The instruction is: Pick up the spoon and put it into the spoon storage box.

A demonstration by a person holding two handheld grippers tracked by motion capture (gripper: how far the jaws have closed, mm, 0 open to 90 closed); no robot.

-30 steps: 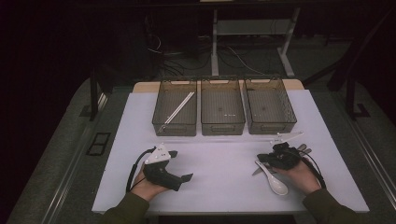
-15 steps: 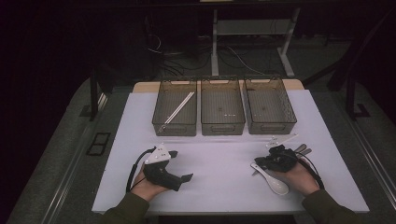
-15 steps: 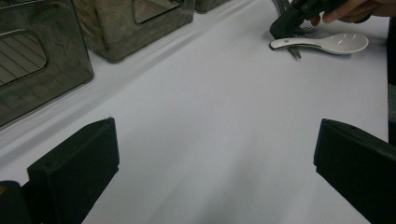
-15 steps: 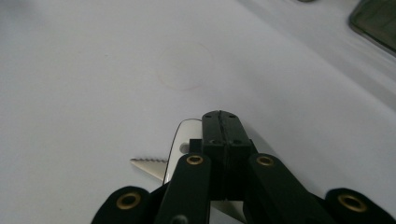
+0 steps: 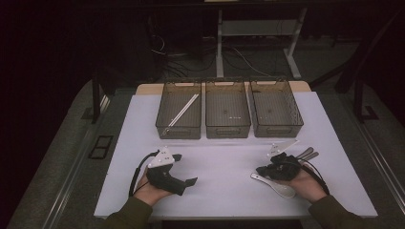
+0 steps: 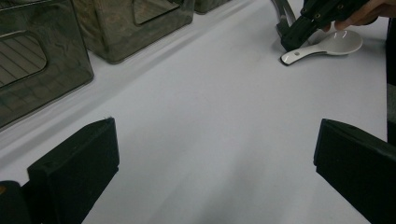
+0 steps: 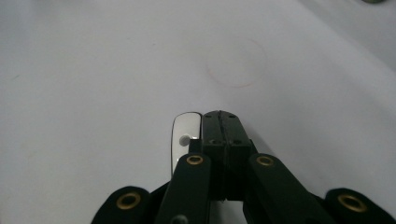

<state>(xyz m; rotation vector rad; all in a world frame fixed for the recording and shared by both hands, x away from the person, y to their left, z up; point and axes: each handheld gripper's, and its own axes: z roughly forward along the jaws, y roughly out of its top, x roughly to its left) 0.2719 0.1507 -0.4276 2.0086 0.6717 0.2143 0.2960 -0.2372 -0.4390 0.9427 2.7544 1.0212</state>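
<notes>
A white ceramic spoon (image 5: pixel 276 186) lies on the white table near the right front, its bowl toward the person's right hand. My right gripper (image 5: pixel 261 171) hovers just over the spoon's handle, jaws shut with nothing between them. In the right gripper view the shut tips (image 7: pixel 220 117) sit right beside the handle end of the spoon (image 7: pixel 184 133), which has a small hole. My left gripper (image 5: pixel 186 170) rests at the left front with its jaws wide open (image 6: pixel 215 163) and nothing between them. From there the spoon (image 6: pixel 329 43) and the right gripper (image 6: pixel 294 39) show far off.
Three translucent grey bins stand in a row at the back: the left bin (image 5: pixel 164 125) holds white sticks (image 5: pixel 184 109), the middle bin (image 5: pixel 228 130) and right bin (image 5: pixel 298 117) look bare. Metal utensils (image 5: pixel 306 153) lie behind the right hand. Open white tabletop (image 5: pixel 224 162) lies between the hands.
My right gripper has slid a little left and toward the near edge, ending over the spoon's handle. The left gripper has stayed put.
</notes>
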